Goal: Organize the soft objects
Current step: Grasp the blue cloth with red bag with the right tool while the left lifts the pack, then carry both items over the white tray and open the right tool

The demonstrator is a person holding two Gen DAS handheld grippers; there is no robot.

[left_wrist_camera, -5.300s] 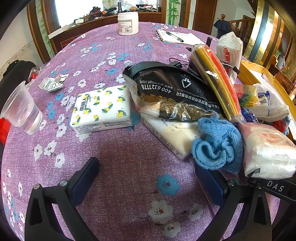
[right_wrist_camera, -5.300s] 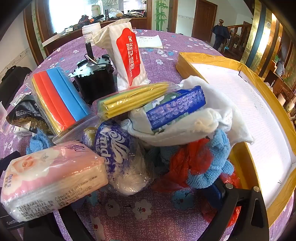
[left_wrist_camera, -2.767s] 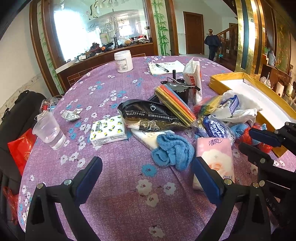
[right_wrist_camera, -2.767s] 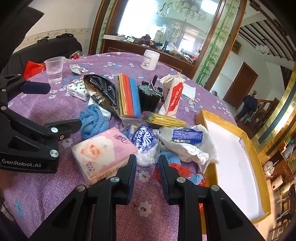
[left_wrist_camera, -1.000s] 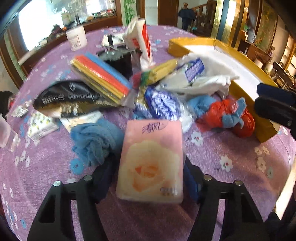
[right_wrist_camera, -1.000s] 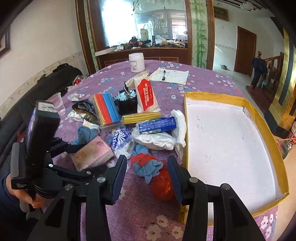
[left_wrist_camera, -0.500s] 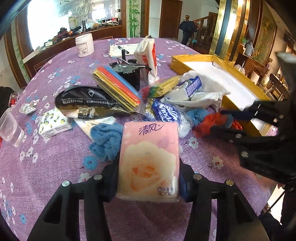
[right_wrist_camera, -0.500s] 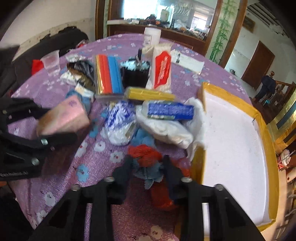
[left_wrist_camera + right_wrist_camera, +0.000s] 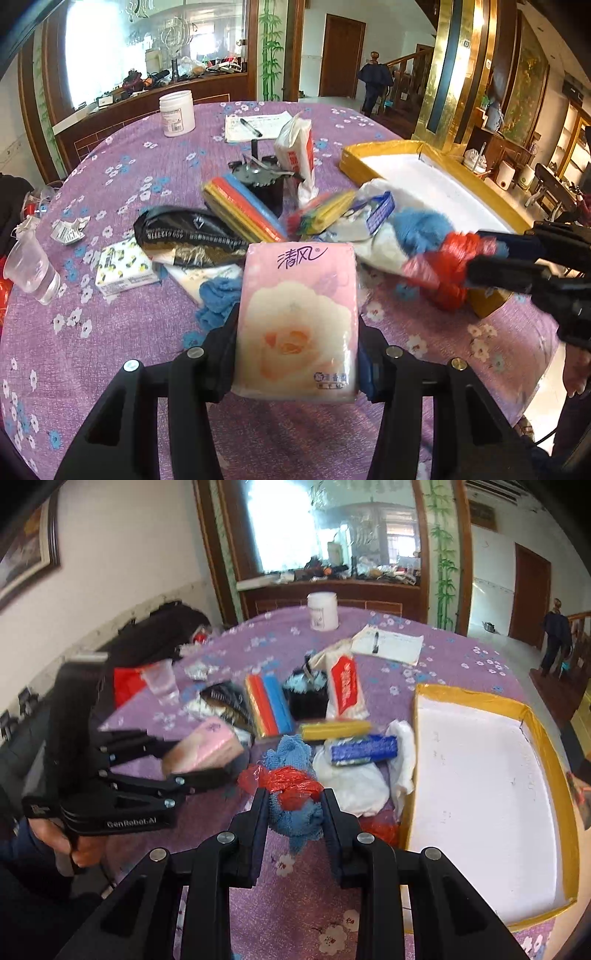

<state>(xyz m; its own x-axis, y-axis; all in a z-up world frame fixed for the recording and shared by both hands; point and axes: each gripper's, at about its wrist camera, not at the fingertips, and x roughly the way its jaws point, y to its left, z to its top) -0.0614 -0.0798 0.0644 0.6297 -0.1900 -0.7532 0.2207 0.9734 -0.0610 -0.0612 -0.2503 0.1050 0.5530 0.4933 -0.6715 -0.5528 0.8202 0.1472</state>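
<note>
My left gripper (image 9: pixel 297 328) is shut on a pink tissue pack (image 9: pixel 297 325) with a rose print and holds it above the table; the pack also shows in the right wrist view (image 9: pixel 207 747). My right gripper (image 9: pixel 293 806) is shut on a bundle of blue cloth and red plastic bag (image 9: pixel 293 797), lifted off the table; the bundle also shows in the left wrist view (image 9: pixel 439 262). A pile of soft packs lies on the purple floral tablecloth (image 9: pixel 110 332): coloured sponges (image 9: pixel 242 210), a black bag (image 9: pixel 184 232), a white bag with a blue pack (image 9: pixel 364 755).
A yellow-rimmed tray with a white floor (image 9: pixel 480 790) stands at the right table edge. A plastic cup (image 9: pixel 31 267), a small tissue box (image 9: pixel 123 271), a white jar (image 9: pixel 176 112), a notepad with a pen (image 9: pixel 255 125) and a black holder (image 9: pixel 267 184) stand on the table.
My left gripper closed on the pink tissue pack and lifted it. My right gripper closed on the blue cloth and red bag bundle and raised it off the table.
</note>
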